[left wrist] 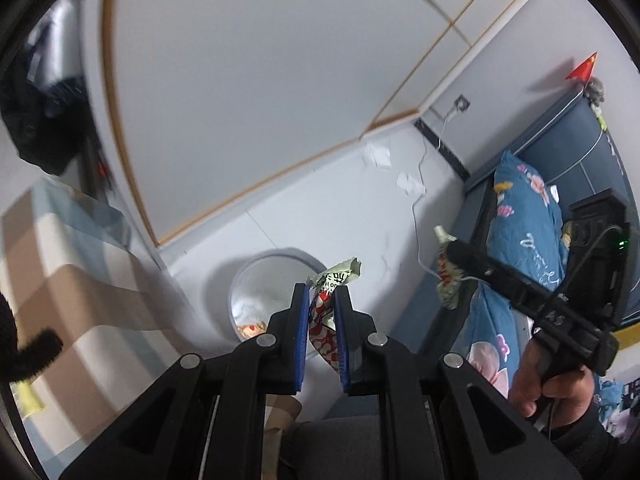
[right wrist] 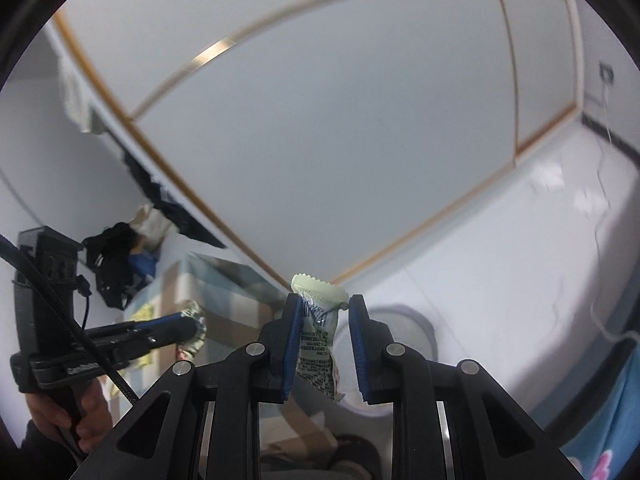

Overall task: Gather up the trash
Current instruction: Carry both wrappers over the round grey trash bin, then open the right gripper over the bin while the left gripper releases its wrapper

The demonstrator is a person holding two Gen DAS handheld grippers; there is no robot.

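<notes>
- Left gripper (left wrist: 322, 296) pinches a red-and-white wrapper (left wrist: 325, 320), long axis running along the fingers, green serrated end poking out past the tips
- Right gripper (right wrist: 324, 308) looks spread; pale green wrapper (right wrist: 318, 336) lies against its left pad, serrated end forward
- White bin (left wrist: 272, 292) sits on the floor, beyond both wrappers

Crinkled glossy wrapper (left wrist: 326, 320) (plastic film).
</notes>
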